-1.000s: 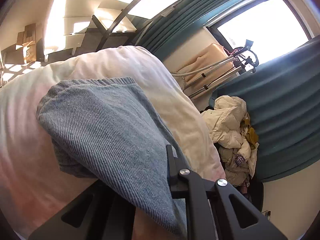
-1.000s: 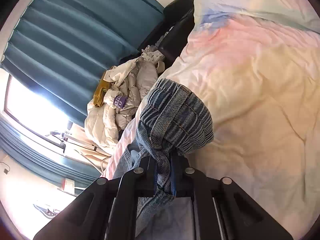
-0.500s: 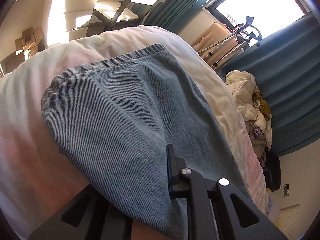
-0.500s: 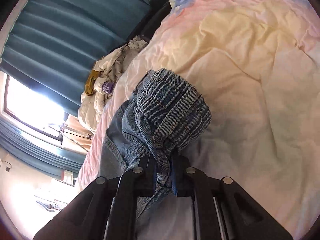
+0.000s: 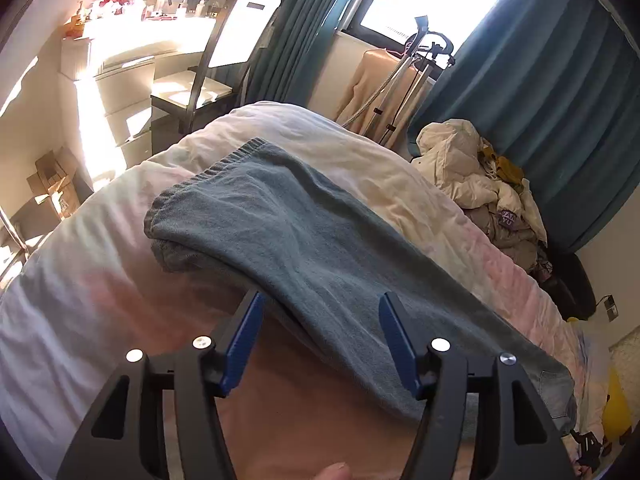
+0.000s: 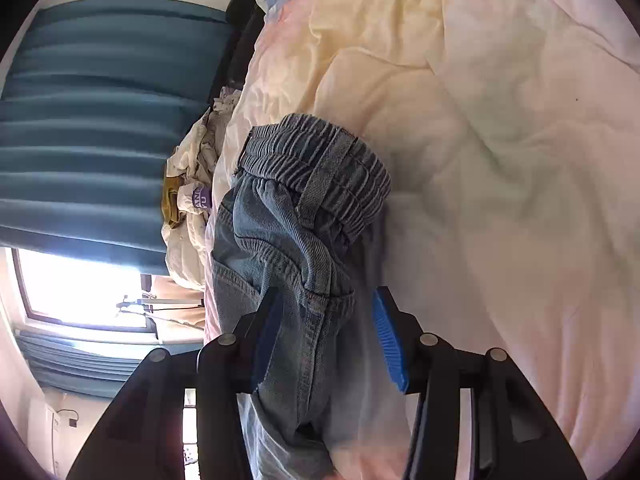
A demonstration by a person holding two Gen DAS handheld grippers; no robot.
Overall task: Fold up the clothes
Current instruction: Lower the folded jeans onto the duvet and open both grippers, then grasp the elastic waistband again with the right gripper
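The left gripper [image 5: 320,336] is opening, its blue pads apart with the jeans [image 5: 304,248] lying between and beneath them, not pinched; letting go here seems meant to leave the leg end flat where it lies. The right gripper [image 6: 326,332] is opening too. The left pad looks close against the denim at the waist end, the other pad stands clear, so nothing is clamped. The jeans [image 6: 292,216] lie on the pale duvet [image 5: 80,300], stretched lengthwise along the bed, hems doubled at one end and the elastic waistband [image 6: 316,168] bunched up at the other. The two grippers sit at opposite ends, probably because the pair was laid out taut for a lengthwise fold. The waistband still needs flattening. A heap of other clothes [image 5: 476,184] waits beside the bed by the curtain [image 5: 560,100].
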